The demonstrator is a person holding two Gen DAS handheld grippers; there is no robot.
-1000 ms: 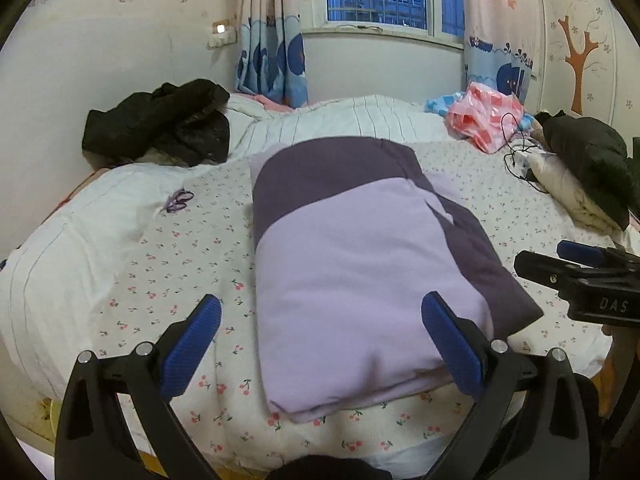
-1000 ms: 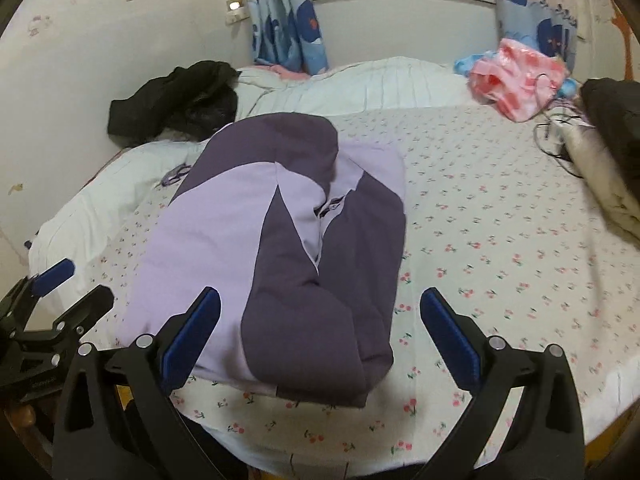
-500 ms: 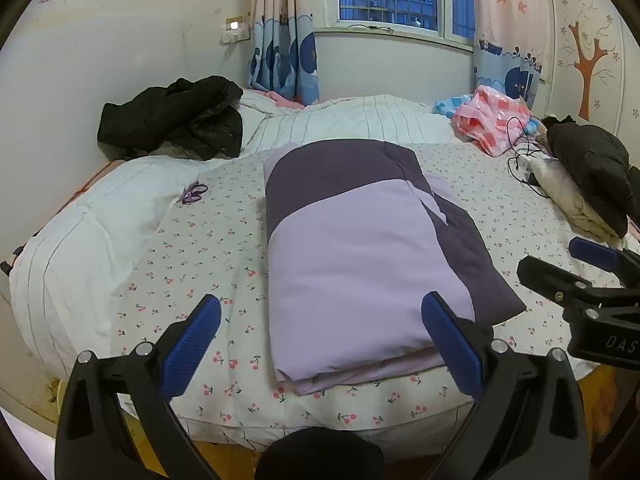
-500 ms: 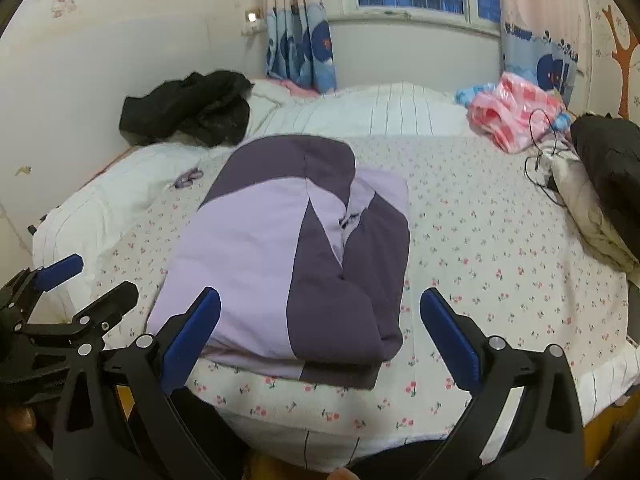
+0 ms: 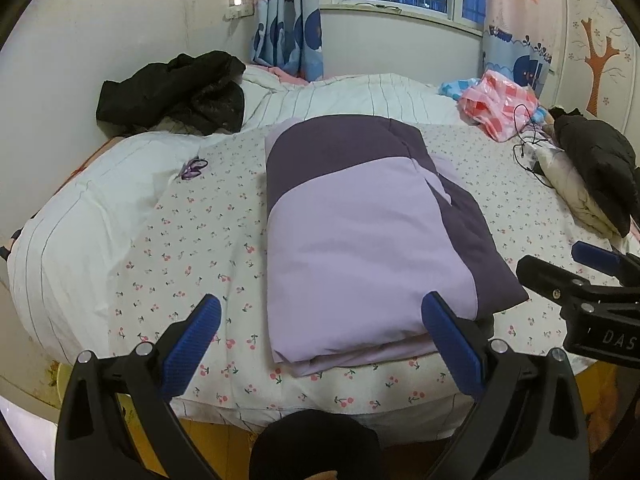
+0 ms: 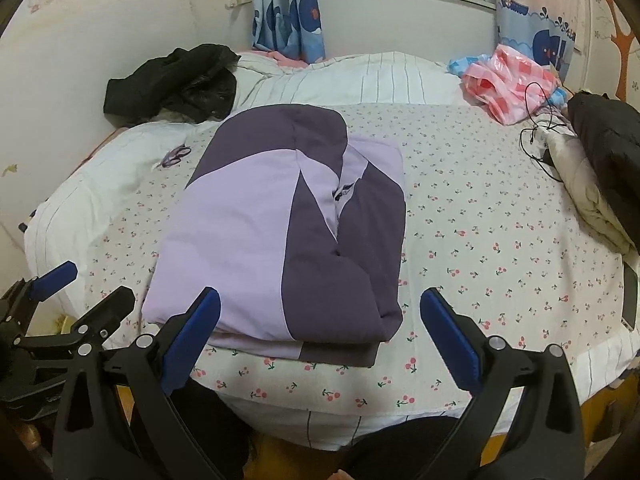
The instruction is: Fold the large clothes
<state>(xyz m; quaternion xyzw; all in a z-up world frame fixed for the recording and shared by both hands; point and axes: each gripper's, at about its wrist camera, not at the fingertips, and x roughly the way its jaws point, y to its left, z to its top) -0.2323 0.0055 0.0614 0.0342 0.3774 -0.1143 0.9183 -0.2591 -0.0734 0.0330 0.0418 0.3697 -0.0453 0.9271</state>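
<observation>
A padded jacket in lilac and dark purple [image 5: 360,232] [image 6: 288,232] lies folded into a thick rectangle on the floral bed sheet [image 5: 192,240] [image 6: 480,216]. My left gripper [image 5: 320,336] is open and held back over the bed's near edge, its blue pads either side of the jacket's near end without touching it. My right gripper [image 6: 320,336] is open too, just short of the jacket's near right corner. Each gripper shows at the edge of the other's view, the right gripper [image 5: 576,280] and the left gripper [image 6: 56,292].
A black coat [image 5: 172,92] lies heaped at the far left by the wall. A pink checked bag [image 5: 500,104] with a black cable sits at the far right. A black and cream garment pile [image 5: 592,168] lines the right edge. A small purple item [image 5: 194,168] lies left of the jacket.
Both grippers have drawn back and up from the jacket, so more of the bed's near edge shows. The jacket has not moved.
</observation>
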